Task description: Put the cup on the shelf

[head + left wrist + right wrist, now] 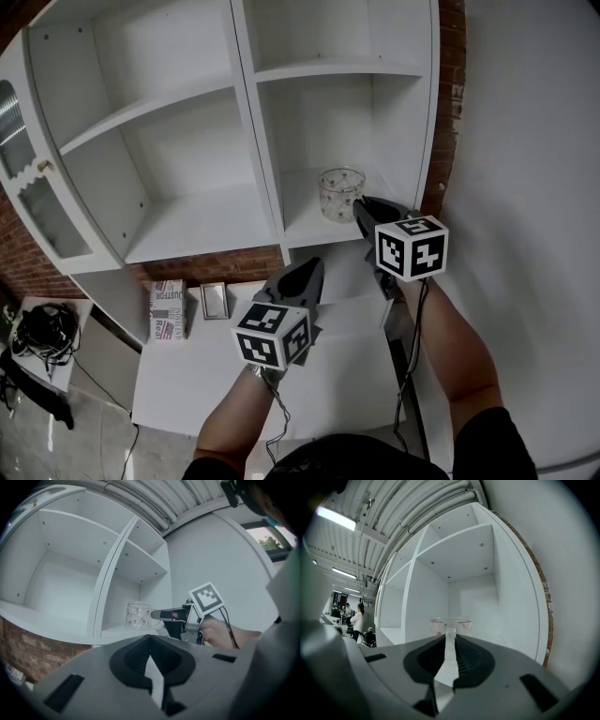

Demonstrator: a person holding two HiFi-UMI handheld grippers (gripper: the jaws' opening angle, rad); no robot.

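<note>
The left claw (150, 639) is clenched on nothing and hangs idle over the tabletop (216, 375). The cup (340, 194) sits in the lower right compartment of the shelf (309, 230), its handle pinched in the right claw (450, 639). This looks like the placing step. Next, the base must settle, then the right claw must let go and back out level without snagging the handle. The claw hides the handle and the cup's base, so I cannot tell whether the cup rests on the board.
</note>
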